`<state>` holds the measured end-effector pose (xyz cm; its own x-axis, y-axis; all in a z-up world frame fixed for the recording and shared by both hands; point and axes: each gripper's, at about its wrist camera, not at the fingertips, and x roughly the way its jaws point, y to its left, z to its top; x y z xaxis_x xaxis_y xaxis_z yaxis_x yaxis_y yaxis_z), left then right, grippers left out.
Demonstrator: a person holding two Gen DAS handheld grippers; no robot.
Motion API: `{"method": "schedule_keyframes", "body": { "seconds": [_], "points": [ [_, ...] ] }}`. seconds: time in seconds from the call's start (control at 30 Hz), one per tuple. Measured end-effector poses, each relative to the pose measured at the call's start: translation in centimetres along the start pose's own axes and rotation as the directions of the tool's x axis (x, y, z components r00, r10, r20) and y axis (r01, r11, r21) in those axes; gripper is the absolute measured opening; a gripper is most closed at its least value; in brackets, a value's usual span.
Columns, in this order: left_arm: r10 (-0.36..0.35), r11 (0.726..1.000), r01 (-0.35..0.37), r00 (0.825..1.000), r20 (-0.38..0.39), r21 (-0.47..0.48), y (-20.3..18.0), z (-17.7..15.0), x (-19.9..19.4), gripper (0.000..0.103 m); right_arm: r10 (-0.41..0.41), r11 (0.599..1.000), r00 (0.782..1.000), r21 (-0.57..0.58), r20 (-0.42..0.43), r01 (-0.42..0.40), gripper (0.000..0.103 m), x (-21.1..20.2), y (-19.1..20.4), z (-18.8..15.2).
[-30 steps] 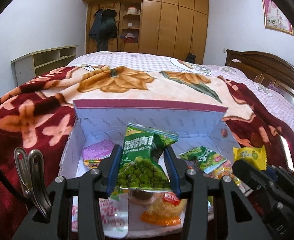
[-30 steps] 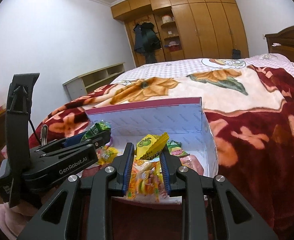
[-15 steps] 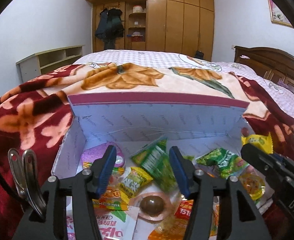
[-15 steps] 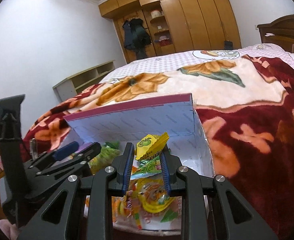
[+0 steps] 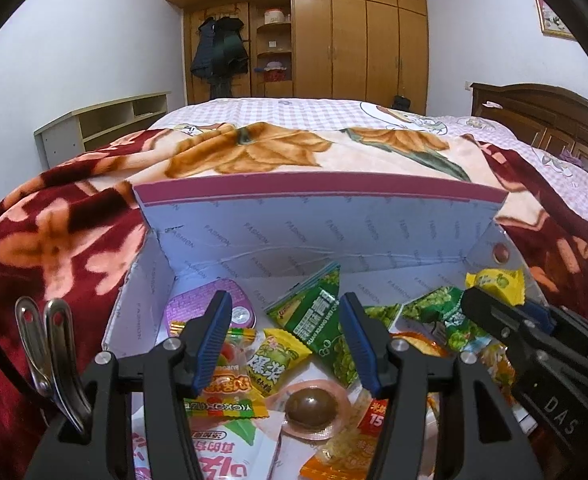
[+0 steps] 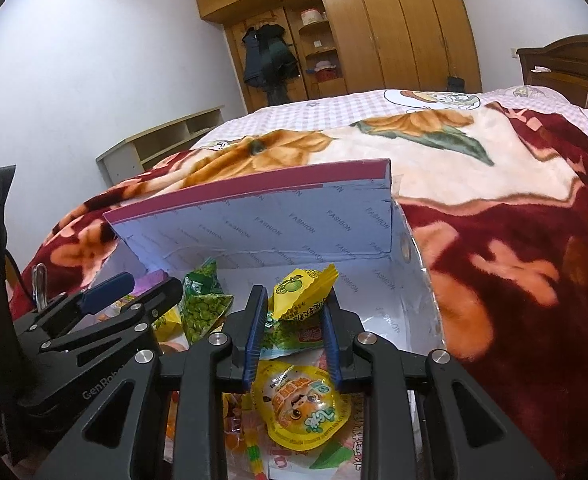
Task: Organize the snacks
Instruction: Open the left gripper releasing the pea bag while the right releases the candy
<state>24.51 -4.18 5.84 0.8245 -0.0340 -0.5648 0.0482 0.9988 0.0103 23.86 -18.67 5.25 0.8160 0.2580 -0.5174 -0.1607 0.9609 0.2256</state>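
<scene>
Left gripper (image 5: 284,342) spread wide, empty, above green pea packet (image 5: 321,322) lying inside white cardboard box (image 5: 317,228). Right gripper (image 6: 292,326) clamped narrow on yellow candy wrapper (image 6: 302,292), held over same box.

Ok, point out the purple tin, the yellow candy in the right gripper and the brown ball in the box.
Purple tin (image 5: 198,307): left wrist view, on its lid.
Yellow candy (image 6: 299,294): right wrist view, wrapper's middle.
Brown ball (image 5: 311,405): left wrist view, its top.

white walls (image 5: 94,60), wooden wardrobe (image 5: 357,44), bed (image 5: 294,112), low shelf (image 5: 106,120).
</scene>
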Motion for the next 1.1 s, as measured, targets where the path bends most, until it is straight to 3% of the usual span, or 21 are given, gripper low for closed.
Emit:
{"method": "schedule_keyframes", "body": {
  "seconds": [0.2, 0.63, 1.1],
  "points": [
    [0.000, 1.000, 0.000, 1.000, 0.000, -0.001, 0.0, 0.0, 0.0, 0.059, 0.012, 1.000, 1.000, 0.005, 0.000, -0.012, 0.032, 0.0, 0.0, 0.0],
    [-0.024, 0.999, 0.024, 1.000, -0.008, -0.024, 0.1, 0.0, -0.7, 0.059, 0.043, 0.999, 0.999, 0.007, 0.033, -0.044, 0.051, -1.4, 0.6, 0.1],
    [-0.037, 0.999, 0.037, 0.999, 0.008, -0.024, 0.7, 0.1, -4.6, 0.059, 0.060, 0.998, 0.996, 0.005, 0.061, -0.060, 0.057, -4.3, 1.8, -0.4]
  ]
}}
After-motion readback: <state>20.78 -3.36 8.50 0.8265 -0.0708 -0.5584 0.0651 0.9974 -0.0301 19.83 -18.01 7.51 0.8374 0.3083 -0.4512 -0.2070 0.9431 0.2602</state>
